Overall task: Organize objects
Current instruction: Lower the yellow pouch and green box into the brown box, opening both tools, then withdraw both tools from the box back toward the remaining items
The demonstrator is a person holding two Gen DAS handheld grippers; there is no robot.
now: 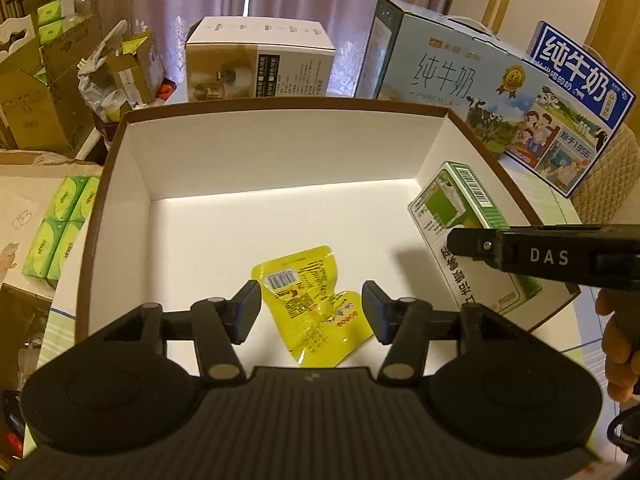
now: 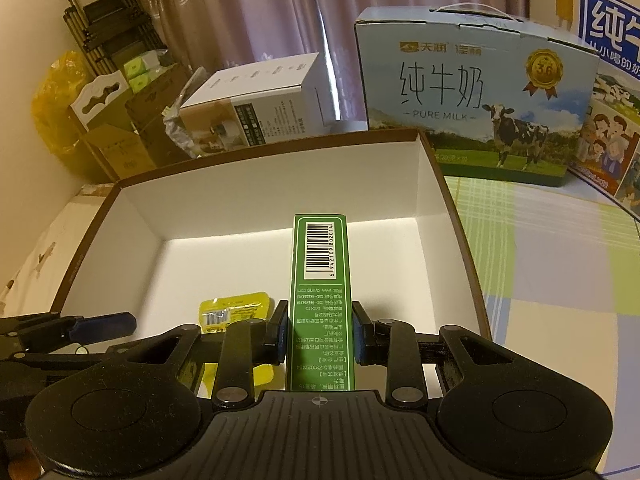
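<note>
Right gripper (image 2: 319, 334) is clamped on both sides of a green carton (image 2: 320, 300), held w/ barcode edge up, inside the white box (image 2: 256, 200) near its right wall. Left gripper (image 1: 311, 312) hangs wide apart, holding nothing, w/ a yellow snack pouch (image 1: 310, 304) on the box floor right btwn its fingers. Milk cases (image 2: 472, 92) stand beyond the box on the counter (image 2: 560, 248).

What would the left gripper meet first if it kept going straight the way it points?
Most likely the yellow snack packet, lying on the white box floor directly between and just ahead of the left gripper's open fingers. Depth is unclear, so it may pass slightly over it and reach the floor.
</note>
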